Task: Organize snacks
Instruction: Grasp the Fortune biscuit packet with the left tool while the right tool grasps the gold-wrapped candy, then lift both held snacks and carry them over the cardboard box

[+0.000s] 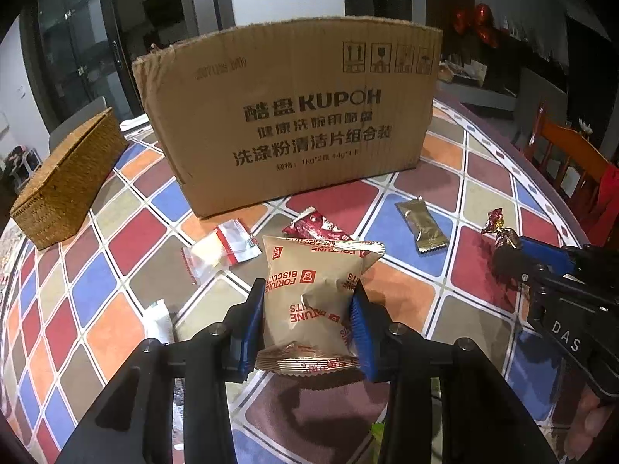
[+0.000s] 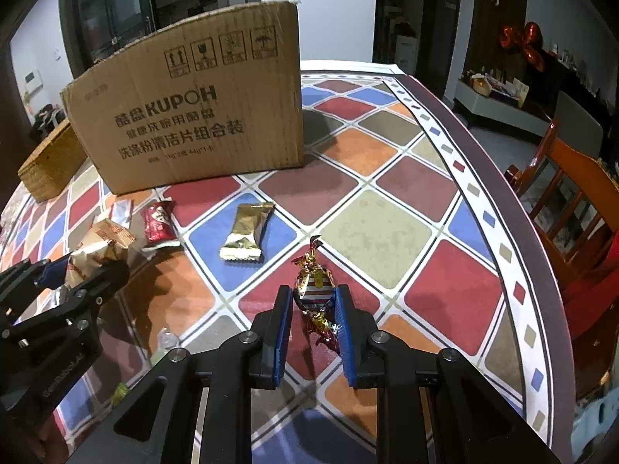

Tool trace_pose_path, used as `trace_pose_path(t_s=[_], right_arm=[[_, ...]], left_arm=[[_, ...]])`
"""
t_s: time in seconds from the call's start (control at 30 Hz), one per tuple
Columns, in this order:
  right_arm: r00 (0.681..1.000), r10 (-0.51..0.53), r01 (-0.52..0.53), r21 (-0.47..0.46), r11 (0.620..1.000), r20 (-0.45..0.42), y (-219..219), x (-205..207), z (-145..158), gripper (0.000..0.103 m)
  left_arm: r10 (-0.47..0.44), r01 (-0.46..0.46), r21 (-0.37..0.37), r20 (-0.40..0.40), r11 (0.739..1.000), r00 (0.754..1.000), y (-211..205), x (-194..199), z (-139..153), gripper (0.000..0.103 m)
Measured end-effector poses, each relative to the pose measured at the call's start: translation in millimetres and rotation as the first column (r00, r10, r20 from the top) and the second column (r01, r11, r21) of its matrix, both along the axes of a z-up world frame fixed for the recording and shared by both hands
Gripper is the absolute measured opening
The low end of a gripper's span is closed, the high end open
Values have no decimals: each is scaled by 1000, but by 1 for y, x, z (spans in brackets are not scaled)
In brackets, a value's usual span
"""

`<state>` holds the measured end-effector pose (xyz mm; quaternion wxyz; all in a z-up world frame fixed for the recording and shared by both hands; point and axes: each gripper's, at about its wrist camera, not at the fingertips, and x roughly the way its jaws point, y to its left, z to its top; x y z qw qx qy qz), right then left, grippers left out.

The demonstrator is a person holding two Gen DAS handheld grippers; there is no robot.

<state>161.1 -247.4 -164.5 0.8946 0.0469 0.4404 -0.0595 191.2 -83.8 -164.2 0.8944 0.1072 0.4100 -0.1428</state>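
Observation:
My left gripper [image 1: 309, 301] is shut on a tan Fortune Biscuits packet [image 1: 313, 301] and holds it above the table. My right gripper [image 2: 312, 299] is shut on a foil-wrapped candy [image 2: 314, 284] with twisted ends, low over the table. The cardboard KUPOH box [image 1: 294, 116] stands behind, open at the top; it also shows in the right wrist view [image 2: 189, 116]. On the table lie a gold packet [image 2: 247, 230], a red packet [image 2: 158, 221] and a clear red-striped packet [image 1: 222, 249]. The right gripper [image 1: 510, 247] with its candy also shows in the left wrist view.
A woven basket box [image 1: 65, 181] sits left of the cardboard box. The table has a colourful checked cloth [image 2: 387, 228] and a curved edge on the right. A wooden chair [image 2: 568, 193] stands beyond that edge. A white wrapper [image 1: 158, 321] lies near my left gripper.

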Motion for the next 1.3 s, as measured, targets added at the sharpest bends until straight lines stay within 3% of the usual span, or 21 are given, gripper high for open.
trace_pose_path(t_s=[1.3], right_arm=[[983, 42, -38, -21, 999, 177, 19, -7, 101, 24]], left_arm=[[56, -48, -74, 125, 996, 991, 23, -11, 97, 40]])
